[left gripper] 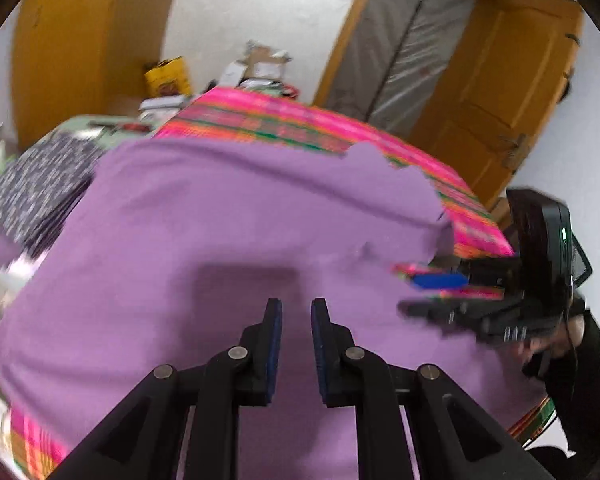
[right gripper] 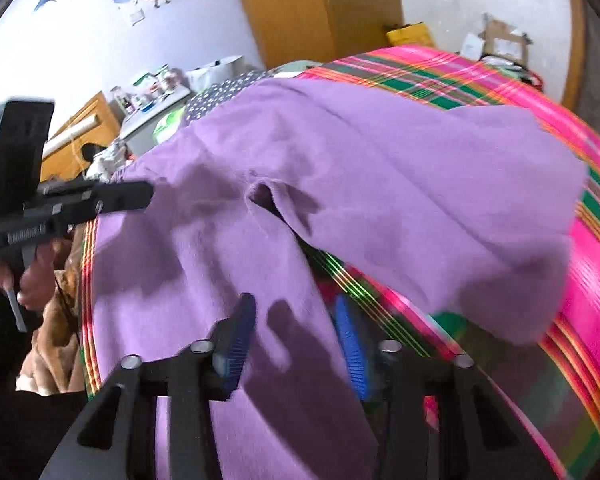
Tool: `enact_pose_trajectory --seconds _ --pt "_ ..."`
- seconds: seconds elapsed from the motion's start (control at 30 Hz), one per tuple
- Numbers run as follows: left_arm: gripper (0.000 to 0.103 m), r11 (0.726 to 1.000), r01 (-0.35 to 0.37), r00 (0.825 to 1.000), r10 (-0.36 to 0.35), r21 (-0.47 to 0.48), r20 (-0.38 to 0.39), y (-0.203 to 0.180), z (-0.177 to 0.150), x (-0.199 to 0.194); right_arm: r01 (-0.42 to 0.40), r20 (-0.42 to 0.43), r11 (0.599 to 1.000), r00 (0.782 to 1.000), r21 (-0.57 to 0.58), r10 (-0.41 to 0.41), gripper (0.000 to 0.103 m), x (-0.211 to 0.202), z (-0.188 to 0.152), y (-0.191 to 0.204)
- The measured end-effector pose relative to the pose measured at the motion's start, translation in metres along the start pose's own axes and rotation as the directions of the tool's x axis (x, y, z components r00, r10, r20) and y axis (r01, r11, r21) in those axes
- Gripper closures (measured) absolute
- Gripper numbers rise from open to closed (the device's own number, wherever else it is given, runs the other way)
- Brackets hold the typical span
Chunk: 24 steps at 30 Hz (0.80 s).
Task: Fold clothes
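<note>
A purple garment (left gripper: 220, 220) (right gripper: 380, 180) lies spread over a pink plaid bedcover (left gripper: 280, 120) (right gripper: 420, 76), with a fold and a dark slit near its middle. My left gripper (left gripper: 296, 308) hovers just above the cloth; its jaws stand a narrow gap apart with nothing pinched, and its shadow falls ahead on the fabric. From the right wrist view the left gripper (right gripper: 148, 196) reaches the garment's left edge. My right gripper (right gripper: 296, 320) (left gripper: 428, 294) is at the garment's near edge. A strip of purple cloth runs between its blue pads (right gripper: 350, 344), which stand wide apart.
A dark dotted cloth (left gripper: 40, 184) (right gripper: 220, 92) lies at the bed's far side. A yellow box (left gripper: 168, 76) and cartons stand behind the bed. Wooden door (left gripper: 492, 92) at right, wardrobe (right gripper: 300, 8) behind. A person's hand (right gripper: 32, 280) holds the left tool.
</note>
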<state>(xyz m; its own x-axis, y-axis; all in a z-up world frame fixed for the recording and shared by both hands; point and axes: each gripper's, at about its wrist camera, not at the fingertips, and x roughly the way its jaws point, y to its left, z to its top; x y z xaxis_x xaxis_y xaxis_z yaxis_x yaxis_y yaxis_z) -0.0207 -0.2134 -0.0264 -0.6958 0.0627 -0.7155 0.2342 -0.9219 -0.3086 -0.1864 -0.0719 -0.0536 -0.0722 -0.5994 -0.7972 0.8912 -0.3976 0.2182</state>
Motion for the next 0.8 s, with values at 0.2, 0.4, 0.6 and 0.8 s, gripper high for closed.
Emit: enact_pose_trajectory --seconds 0.2,0.4,0.6,0.8 --pt "0.088 0.999 -0.020 0.999 0.018 -0.047 -0.031 0.017 -0.019 -0.003 0.017 0.015 0.999 1.000 0.038 -0.018 0.097 -0.001 0.009 -0.016" --pt "0.088 1.000 0.010 1.000 -0.010 -0.026 -0.006 0.010 -0.014 -0.008 0.027 0.026 0.995 0.999 0.095 -0.029 0.093 -0.015 0.004 -0.027" --pt "0.088 0.999 0.045 0.999 -0.046 -0.016 -0.010 0.005 -0.009 0.003 0.042 0.154 0.945 0.983 0.325 -0.097 0.068 -0.061 -0.010 -0.079" --pt "0.088 0.997 0.079 0.997 -0.079 -0.014 -0.022 0.001 -0.009 0.012 0.006 0.166 0.871 0.981 0.491 -0.100 0.067 -0.060 -0.007 -0.127"
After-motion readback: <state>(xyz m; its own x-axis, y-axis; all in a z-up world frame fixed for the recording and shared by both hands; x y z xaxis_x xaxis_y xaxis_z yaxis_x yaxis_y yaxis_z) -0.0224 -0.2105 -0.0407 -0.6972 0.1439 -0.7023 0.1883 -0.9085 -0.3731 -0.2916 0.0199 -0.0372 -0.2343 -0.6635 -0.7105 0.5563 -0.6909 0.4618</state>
